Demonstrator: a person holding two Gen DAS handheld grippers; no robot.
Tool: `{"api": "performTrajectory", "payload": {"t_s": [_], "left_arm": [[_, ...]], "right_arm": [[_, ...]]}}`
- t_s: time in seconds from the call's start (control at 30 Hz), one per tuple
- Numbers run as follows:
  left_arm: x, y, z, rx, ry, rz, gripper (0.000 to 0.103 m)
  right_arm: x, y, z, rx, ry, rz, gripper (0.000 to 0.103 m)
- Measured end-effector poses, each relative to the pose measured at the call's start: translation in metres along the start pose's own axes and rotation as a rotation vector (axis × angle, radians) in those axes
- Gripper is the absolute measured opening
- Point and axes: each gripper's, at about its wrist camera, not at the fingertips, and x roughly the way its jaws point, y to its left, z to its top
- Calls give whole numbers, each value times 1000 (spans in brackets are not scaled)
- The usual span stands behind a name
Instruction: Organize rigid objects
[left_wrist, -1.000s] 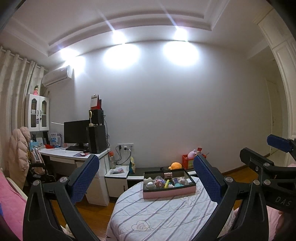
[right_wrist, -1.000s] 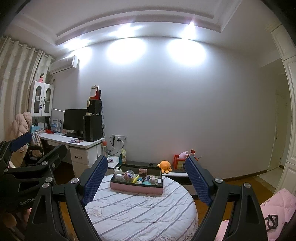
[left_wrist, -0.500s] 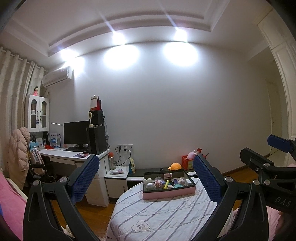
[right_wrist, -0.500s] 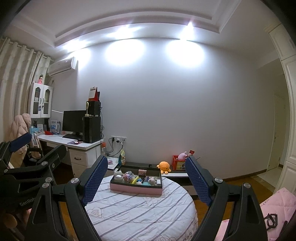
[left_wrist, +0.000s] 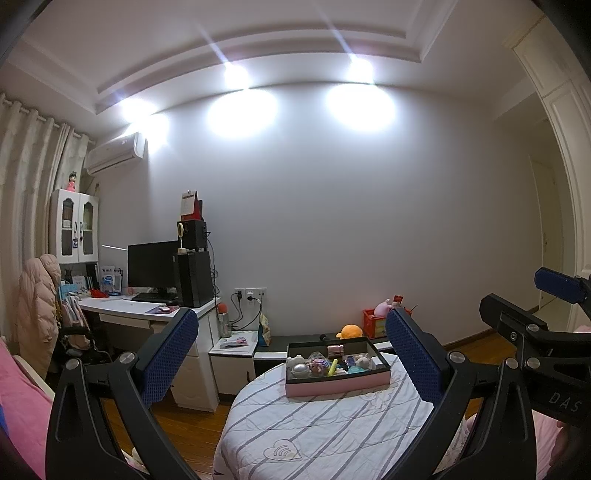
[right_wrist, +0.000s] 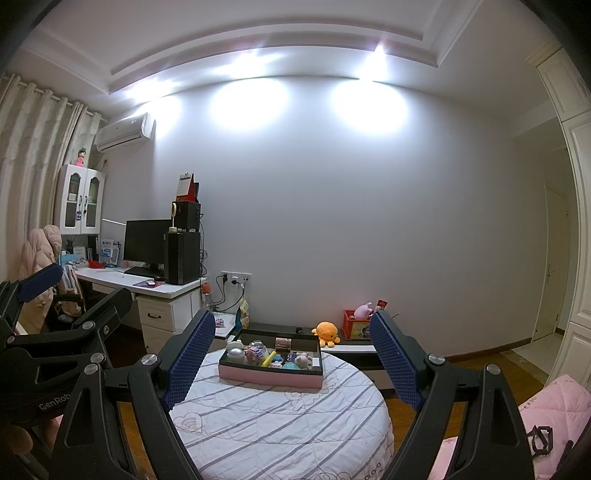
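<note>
White desk with drawers (left_wrist: 155, 317) sits at the far left of my feeds, with a black computer monitor (left_wrist: 151, 266) and a black tower case (left_wrist: 194, 277) on top. Moving right, my left hand-held gripper (left_wrist: 291, 354) points level with its blue-padded jaws spread wide, nothing between them. Straight ahead of it is the round counter in a white quilted cover with grey stripes (left_wrist: 314, 424), and on its far side sits the shallow pink-sided tray with a dark rim (left_wrist: 336, 382), packed with small toys (left_wrist: 325, 365), too tiny for me to tell apart. Behind it an orange plush octopus (right_wrist: 327, 332) rests on a low shelf beside a red box (right_wrist: 354, 326). My right hand-held gripper (right_wrist: 293, 360) is also wide open, holding nothing, well short of the tray. Far right there's a pink quilt (right_wrist: 554, 413).
</note>
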Motion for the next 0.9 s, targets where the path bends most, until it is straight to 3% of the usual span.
{"api": "performTrajectory", "payload": {"t_s": [0.9], "left_arm": [[-5,1,0,6,-1,7,103]], "right_arm": [[-2,-1,0,-4,3,-5,87]]}}
